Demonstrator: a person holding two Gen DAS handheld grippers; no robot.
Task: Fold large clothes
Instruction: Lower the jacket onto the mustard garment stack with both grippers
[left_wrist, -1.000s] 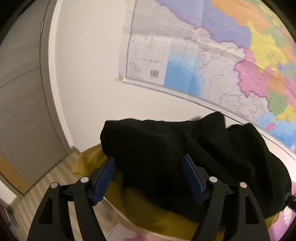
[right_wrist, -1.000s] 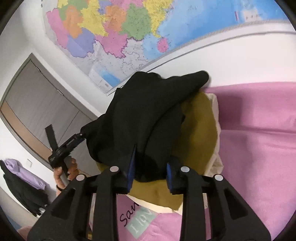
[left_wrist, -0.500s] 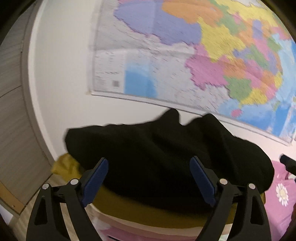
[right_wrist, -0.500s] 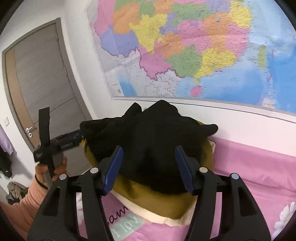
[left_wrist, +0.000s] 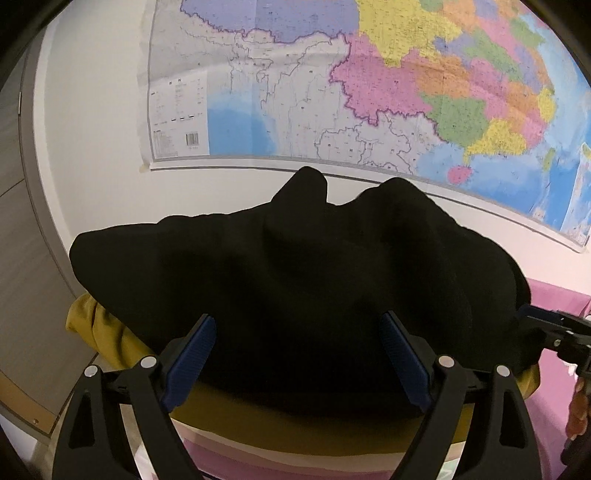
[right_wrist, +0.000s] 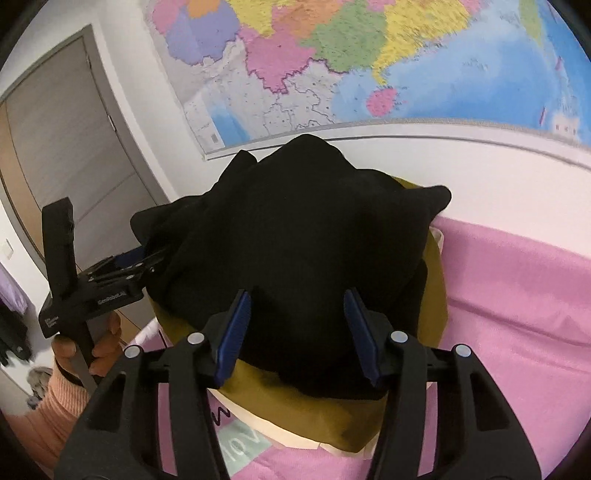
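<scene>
A folded black garment (left_wrist: 295, 280) lies on top of a mustard-yellow garment (left_wrist: 107, 332) on a stack at the bed's end by the wall. It also shows in the right wrist view (right_wrist: 295, 240), over the yellow garment (right_wrist: 317, 413). My left gripper (left_wrist: 295, 347) is open, its blue pads wide apart at the black garment's near edge, holding nothing. My right gripper (right_wrist: 297, 332) is open too, pads either side of the garment's near edge. The left gripper (right_wrist: 122, 266) shows from the side in the right wrist view, at the garment's left edge.
A pink bedspread (right_wrist: 517, 314) covers the bed to the right. A large colourful wall map (left_wrist: 369, 92) hangs behind the stack. A grey door (right_wrist: 66, 147) stands at the left. The right gripper's tip (left_wrist: 554, 328) shows at the right edge of the left wrist view.
My right gripper has opened and let go of the black garment. Both grippers have shifted around the pile; the garment now rests on the yellow one.
</scene>
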